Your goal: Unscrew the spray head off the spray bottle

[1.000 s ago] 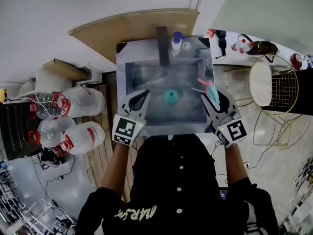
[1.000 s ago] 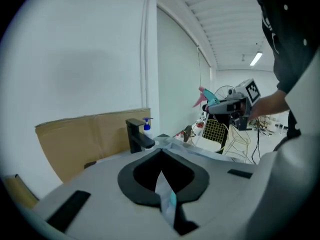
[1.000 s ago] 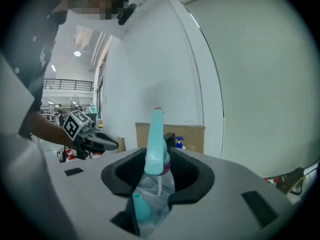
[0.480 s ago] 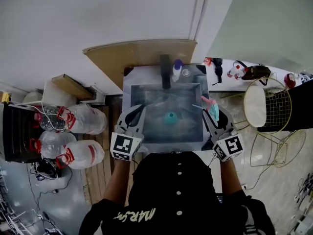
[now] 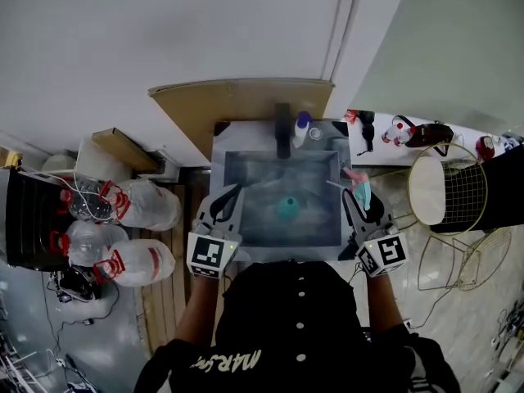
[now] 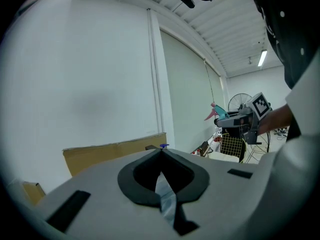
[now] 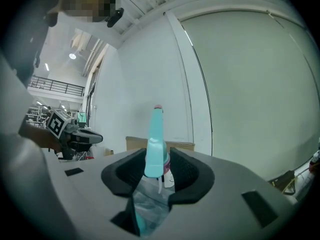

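Teal plastic spray head (image 7: pixel 154 134) gripped by right tool (image 7: pixel 156 151), left tool (image 6: pixel 161 154) clenched empty

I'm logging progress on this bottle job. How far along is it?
Done, apparently: the spray head, thin tube showing below it, is off and clamped in the right gripper, apart from the teal bottle down in the sink. In hand: only that head; the left gripper is shut and empty. Left: nothing of the unscrewing, perhaps setting the head down.
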Tool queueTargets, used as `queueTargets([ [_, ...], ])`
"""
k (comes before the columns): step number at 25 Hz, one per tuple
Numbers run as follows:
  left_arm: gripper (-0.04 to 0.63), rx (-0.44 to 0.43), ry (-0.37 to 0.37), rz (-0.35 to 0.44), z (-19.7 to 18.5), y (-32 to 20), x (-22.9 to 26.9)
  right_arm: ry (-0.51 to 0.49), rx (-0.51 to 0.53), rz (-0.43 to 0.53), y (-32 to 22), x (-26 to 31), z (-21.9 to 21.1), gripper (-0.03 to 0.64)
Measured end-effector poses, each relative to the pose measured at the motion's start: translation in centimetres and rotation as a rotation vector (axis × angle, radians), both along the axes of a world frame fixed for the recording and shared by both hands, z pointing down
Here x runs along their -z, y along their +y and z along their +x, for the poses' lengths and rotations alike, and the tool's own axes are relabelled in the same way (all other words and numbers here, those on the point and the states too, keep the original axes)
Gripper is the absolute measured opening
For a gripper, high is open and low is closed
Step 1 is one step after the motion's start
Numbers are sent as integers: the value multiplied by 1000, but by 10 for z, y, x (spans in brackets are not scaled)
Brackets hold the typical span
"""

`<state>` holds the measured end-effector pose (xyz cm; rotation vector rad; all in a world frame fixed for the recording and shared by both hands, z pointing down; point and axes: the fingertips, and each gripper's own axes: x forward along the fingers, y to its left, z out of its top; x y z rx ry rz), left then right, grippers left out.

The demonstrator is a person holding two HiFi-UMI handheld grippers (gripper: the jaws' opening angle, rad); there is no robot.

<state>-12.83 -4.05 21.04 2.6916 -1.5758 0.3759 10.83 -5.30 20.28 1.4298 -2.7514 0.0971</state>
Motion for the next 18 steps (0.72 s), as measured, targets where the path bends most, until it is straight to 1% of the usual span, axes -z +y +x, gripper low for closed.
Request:
queueTargets([
  [4,25,-3,-4,2,2,2,-1,6,5,5,0,2,-4,161],
  [9,25,-13,-20,6,7,3,-2,-16,7,7,-1,5,-4,161],
  [18,25,-14,-13,11,12,1,-2,-19,4,11,-4,7,-3,161],
])
